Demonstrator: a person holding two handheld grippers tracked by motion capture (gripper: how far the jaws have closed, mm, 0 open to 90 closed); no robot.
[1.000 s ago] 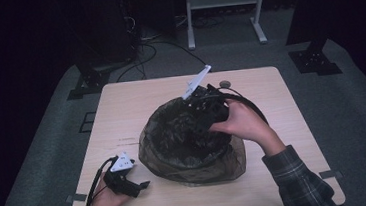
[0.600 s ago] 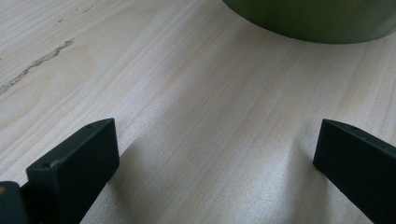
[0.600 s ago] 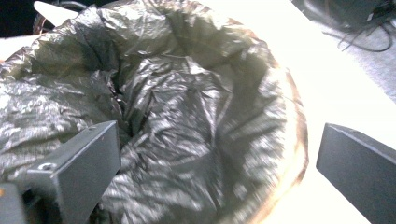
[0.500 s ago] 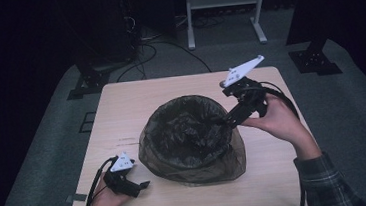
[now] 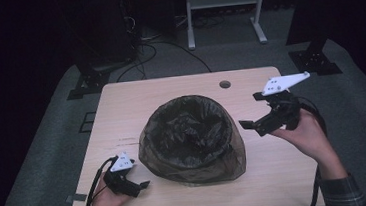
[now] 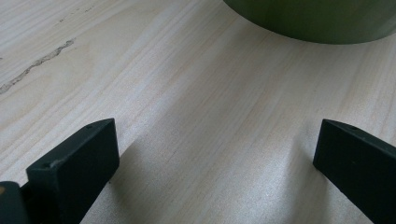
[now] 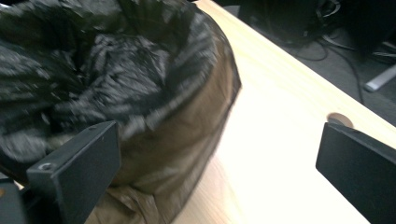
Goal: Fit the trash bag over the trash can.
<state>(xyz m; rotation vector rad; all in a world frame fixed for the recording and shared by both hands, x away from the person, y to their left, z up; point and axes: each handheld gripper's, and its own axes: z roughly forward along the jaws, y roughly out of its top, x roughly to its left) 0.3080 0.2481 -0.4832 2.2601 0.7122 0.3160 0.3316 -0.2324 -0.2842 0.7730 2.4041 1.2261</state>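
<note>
— So where did you have the bin [image 5: 190,140] at that moment?

— Well, it stood near the middle of the table [image 5: 272,175], a round bin lined with a black bag [image 5: 188,125] whose crumpled plastic was folded out over the rim and hung down the outside. Your right hand-held gripper [image 5: 251,118] was off to the bin's right, lifted above the table and apart from the bag. Its jaws stood wide apart with nothing between them, and they pointed back toward the bin.

— And your right gripper view agreed with that?

— Yes. You saw the bag's wrinkled side just past the two spread jaws, with bare wood on the other side and the small round hole [image 7: 340,119] in the table beyond.

— What about the left one?

— Your left hand-held gripper [image 5: 139,185] lay low at the near left corner of the table, just beside the bin's base. In the left gripper view its jaws were parted too, empty, with the wood grain between them and the bin's green lower wall [image 6: 322,21] ahead.
</note>
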